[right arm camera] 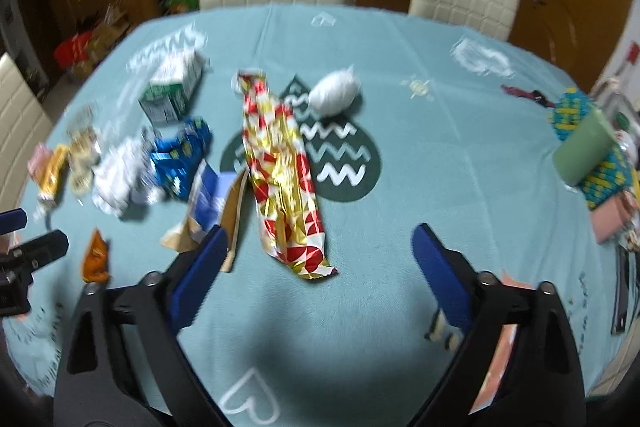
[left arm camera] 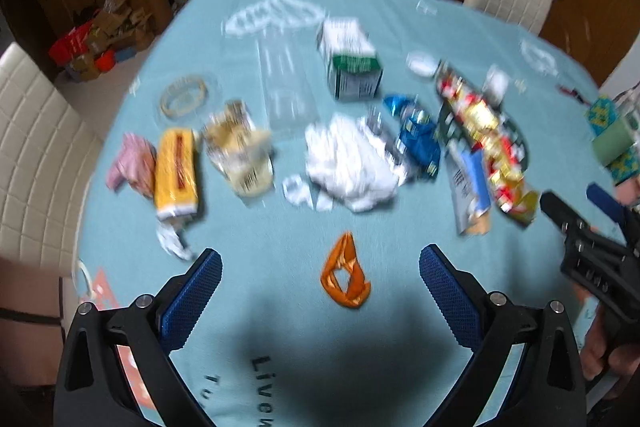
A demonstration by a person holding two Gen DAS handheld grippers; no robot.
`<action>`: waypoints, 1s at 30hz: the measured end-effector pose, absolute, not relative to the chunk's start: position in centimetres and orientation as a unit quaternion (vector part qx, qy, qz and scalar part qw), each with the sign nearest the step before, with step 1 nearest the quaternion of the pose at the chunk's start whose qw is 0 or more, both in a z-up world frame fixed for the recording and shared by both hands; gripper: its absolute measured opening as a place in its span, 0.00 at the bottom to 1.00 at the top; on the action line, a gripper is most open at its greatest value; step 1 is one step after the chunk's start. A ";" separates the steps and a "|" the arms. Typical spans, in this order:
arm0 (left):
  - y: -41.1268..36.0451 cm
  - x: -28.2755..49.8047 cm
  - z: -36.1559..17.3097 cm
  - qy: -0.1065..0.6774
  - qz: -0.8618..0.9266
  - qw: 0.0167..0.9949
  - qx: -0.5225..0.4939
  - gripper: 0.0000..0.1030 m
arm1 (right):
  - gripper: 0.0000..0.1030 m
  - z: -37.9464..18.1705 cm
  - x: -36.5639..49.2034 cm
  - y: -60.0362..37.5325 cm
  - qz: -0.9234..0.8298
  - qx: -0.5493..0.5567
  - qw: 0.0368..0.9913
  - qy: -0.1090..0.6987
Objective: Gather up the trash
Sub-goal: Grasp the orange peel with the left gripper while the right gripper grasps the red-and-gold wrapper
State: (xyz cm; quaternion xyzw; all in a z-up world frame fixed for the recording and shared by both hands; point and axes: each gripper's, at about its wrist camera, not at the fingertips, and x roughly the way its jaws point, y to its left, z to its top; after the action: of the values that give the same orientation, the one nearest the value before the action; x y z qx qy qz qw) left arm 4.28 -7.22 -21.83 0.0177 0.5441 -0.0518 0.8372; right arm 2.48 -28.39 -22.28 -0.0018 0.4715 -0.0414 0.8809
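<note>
A: How are the two grippers held, and where is the trash found?

B: The left gripper [left arm camera: 320, 269] is held above the worktop [left arm camera: 400, 15] with its jaws released and nothing between them. The orange wrapper [left arm camera: 345, 273] is framed just ahead of the gap, at 12 o'clock, probably because it is lined up as the nearest pick. The right gripper [right arm camera: 316, 253] is likewise spread wide and empty, and the red and gold wrapper [right arm camera: 280, 163] is seen running from 12 o'clock down toward its gap.

A: And the rest of the litter?

B: It is scattered across the far half of the cloth: a white crumpled bag [left arm camera: 348, 163] at 12 o'clock from the left gripper, a blue foil packet [left arm camera: 416, 139] at 1 o'clock, a green carton [left arm camera: 352, 63] beyond it, and a yellow packet [left arm camera: 176, 171] at 10 o'clock. No bin or sack is seen, so the collecting place cannot be told.

A: What is hard to make out?

B: Both views are smeared by motion blur, so printing on the packets cannot be read. A clear plastic tray [left arm camera: 286, 79] is barely separated from the cloth. The things at 3 o'clock in the right view are cut off by the edge.
</note>
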 end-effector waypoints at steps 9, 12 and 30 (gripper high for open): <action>-7.6 4.2 -26.0 0.578 -0.007 0.815 -0.020 0.93 | 0.75 -26.6 5.3 -29.1 0.016 -0.010 0.859 0.512; -7.5 4.1 -26.6 0.583 0.006 0.812 -0.027 0.87 | 0.62 -27.3 5.6 -28.7 0.038 -0.013 0.852 0.523; -6.2 3.7 -22.3 0.519 0.015 0.855 -0.007 0.17 | 0.14 -23.2 3.8 -27.3 0.047 -0.001 0.884 0.464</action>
State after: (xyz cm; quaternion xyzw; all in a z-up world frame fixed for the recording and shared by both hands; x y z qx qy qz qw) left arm 3.67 -6.22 -22.34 -0.0066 0.5185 0.0146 0.8549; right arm 3.81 -27.29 -23.23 -0.0010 0.4645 0.0472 0.8843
